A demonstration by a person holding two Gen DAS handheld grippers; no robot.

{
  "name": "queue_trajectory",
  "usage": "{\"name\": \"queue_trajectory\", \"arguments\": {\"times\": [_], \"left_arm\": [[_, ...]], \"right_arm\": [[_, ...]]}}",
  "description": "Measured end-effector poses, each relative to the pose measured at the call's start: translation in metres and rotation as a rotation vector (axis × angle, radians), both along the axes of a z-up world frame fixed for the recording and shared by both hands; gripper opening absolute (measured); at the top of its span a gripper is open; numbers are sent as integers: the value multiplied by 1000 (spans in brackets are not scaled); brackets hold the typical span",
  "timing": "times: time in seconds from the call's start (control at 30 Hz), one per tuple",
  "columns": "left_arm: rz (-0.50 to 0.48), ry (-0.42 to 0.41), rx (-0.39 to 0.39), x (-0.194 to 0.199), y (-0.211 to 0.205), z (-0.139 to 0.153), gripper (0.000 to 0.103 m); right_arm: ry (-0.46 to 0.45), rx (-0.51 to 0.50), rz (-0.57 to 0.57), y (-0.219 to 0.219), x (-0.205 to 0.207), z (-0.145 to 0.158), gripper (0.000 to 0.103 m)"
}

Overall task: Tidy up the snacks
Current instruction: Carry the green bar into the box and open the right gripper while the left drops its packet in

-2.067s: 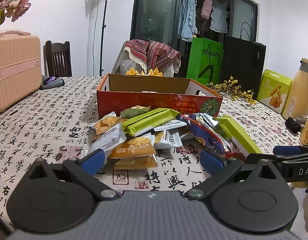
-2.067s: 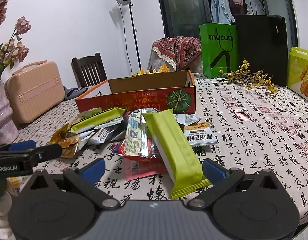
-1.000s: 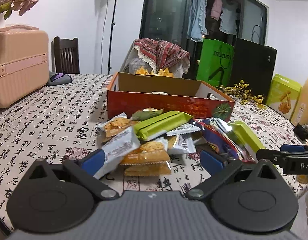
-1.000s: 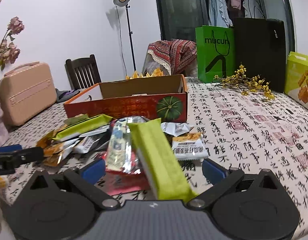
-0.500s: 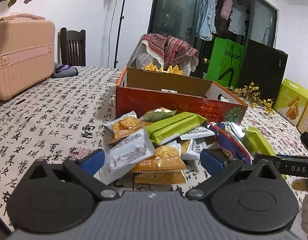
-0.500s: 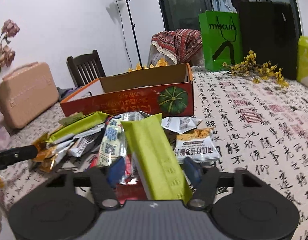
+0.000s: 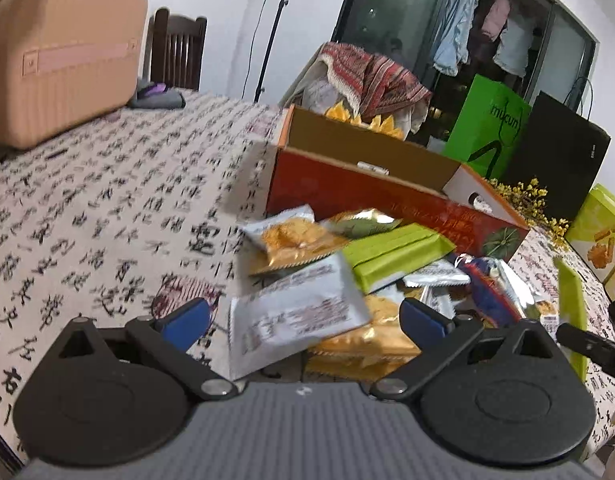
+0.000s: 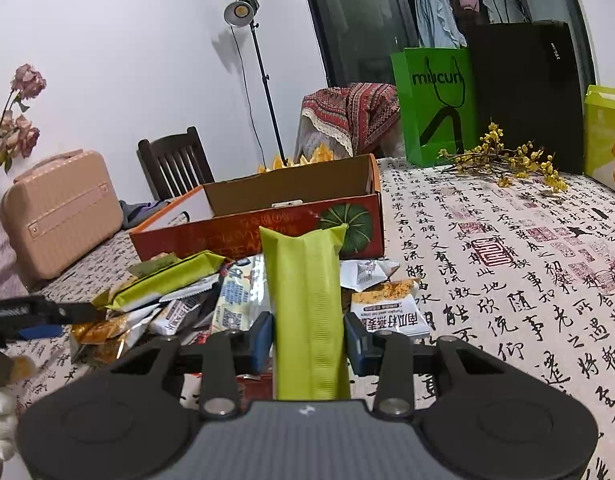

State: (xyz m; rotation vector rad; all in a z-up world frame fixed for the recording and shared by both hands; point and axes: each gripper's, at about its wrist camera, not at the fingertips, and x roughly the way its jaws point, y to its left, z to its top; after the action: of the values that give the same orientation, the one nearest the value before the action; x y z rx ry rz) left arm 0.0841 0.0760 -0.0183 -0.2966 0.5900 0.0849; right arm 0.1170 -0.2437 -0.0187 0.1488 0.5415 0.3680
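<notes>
Right tongs [image 8: 307,340] have just closed, pinching the green snack bar [image 8: 305,300] upright between them.

A calligraphy-print cloth covers the bench [image 8: 507,264]. On it lie an open red box [image 8: 267,228], a heap of snack packets [image 7: 327,280] before it, a pink case [image 7: 59,56] near the far edge, and yellow flower sprigs [image 8: 503,160].

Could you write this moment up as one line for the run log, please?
right claw: just closed onto green snack bar | left claw: open over white packet | box: open, behind pile
</notes>
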Motion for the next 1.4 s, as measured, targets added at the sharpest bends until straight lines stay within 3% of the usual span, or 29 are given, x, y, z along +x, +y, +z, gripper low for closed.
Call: {"name": "queue_trajectory", "arguments": {"times": [0.3,0.63,0.73,0.93,1.13,1.4], "left_arm": [[9,24,-45,5,14,-12,102],[-66,-19,-112,1,21,-11,67],[-68,-26,-120,-1,22,-10,63],[-48,-55,-173,-8,36,-4,42],[31,-73,-210,-19,59,0,33],[75,-77,-202,-15,78,-3,31]], "right_arm": [[-2,-7,-1,4,-8,2,37],[-2,-26,7,10,-11,4,37],[0,-27,6,11,-12,3,37],[-2,-24,1,11,-14,3,37],[-3,-22,2,11,-14,4,37],[4,-26,2,17,-10,2,37]]}}
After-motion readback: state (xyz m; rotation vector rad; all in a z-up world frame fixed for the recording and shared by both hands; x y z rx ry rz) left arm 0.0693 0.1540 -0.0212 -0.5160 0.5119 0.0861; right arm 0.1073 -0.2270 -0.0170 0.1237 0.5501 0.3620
